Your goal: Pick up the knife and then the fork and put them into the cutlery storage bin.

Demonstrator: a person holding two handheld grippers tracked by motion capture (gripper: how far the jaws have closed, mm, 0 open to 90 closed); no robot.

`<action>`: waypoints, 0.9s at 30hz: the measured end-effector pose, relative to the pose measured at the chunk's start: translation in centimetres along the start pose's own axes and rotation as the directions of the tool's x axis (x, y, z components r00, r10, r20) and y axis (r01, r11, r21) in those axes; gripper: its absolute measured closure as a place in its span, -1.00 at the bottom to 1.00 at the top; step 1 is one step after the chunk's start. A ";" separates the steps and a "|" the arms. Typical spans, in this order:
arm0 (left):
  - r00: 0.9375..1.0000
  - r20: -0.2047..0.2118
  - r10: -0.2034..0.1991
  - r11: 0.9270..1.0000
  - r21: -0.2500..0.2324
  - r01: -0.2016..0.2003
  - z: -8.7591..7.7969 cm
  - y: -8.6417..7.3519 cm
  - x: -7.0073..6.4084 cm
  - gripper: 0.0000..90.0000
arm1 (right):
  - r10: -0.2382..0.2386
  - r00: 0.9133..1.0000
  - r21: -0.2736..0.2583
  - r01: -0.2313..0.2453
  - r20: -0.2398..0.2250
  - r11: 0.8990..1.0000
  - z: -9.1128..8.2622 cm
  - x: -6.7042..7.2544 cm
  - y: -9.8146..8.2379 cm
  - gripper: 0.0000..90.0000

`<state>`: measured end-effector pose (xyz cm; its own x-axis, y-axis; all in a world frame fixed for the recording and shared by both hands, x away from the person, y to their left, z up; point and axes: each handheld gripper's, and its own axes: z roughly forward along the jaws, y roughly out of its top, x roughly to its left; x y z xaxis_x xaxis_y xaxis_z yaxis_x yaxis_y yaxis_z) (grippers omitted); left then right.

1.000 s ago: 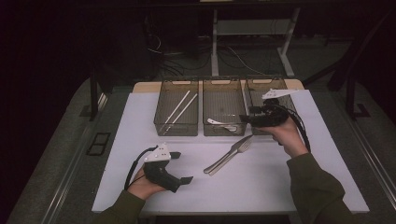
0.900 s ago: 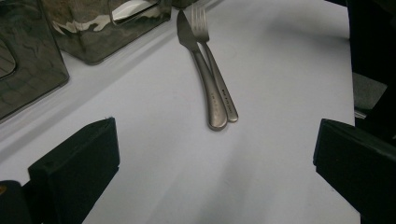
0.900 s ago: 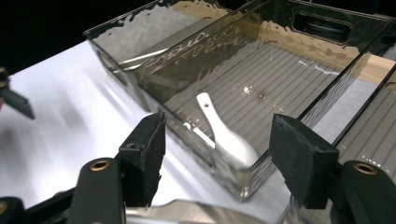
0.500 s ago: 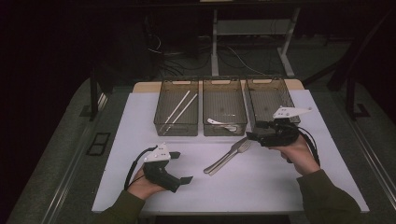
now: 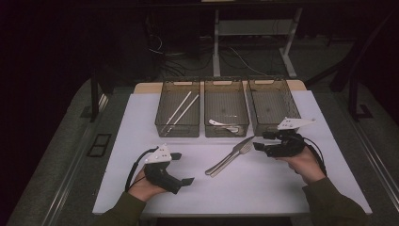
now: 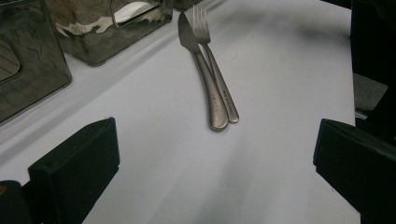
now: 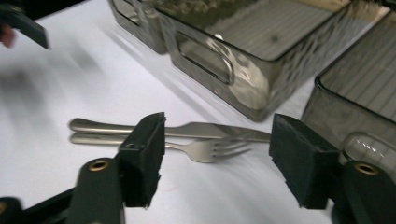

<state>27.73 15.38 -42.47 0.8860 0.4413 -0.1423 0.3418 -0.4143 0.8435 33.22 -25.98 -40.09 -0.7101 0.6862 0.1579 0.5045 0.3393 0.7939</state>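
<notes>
The right tool (image 5: 258, 146) has come down from above the bins to the white bench surface, and now it hovers just at the tip end of the fork (image 5: 235, 156) and the knife (image 5: 225, 160). Its jaws have just been closing a little, but they are half spread and pinch nothing; in the right gripper view the fork tines (image 7: 219, 150) lie between and a little beyond the two pads, not touched. I judge that a grasp of the fork is the step in hand, and it is not yet made.

The fork and knife lie side by side, touching, near the middle of the bench, their tips close to the front wall of the middle bin (image 5: 226, 130). This wall leaves little room on the far side. The knife is just beside the fork, so the pads could catch both.

The left tool (image 5: 184, 168) rests near the front left part of the bench, jaws spread and empty, well apart from the cutlery. Toward the front edge the bench is free for moving.
</notes>
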 end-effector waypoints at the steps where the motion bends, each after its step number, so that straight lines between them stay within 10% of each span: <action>1: 1.000 -0.001 -0.002 1.000 -0.002 0.002 0.0 0.0 0.0 -1.00 | 0.004 1.000 0.007 -0.004 0.007 1.000 0.2 0.0 0.0 -0.02; 9: 1.000 -0.005 0.002 1.000 -0.001 -0.002 0.1 0.0 0.0 -1.00 | 0.020 1.000 0.030 -0.020 0.017 0.999 1.5 -0.4 0.2 0.48; 27: 1.000 -0.002 -0.009 1.000 -0.001 0.009 0.2 0.0 0.0 -1.00 | 0.050 0.995 0.077 -0.056 0.082 0.995 4.9 -2.1 1.0 0.77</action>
<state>27.76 15.24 -42.58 0.8824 0.4464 -0.1484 0.3491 -0.4100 0.8426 37.60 -23.94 -42.51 -0.6414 0.7527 0.1487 0.5800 0.3489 0.7361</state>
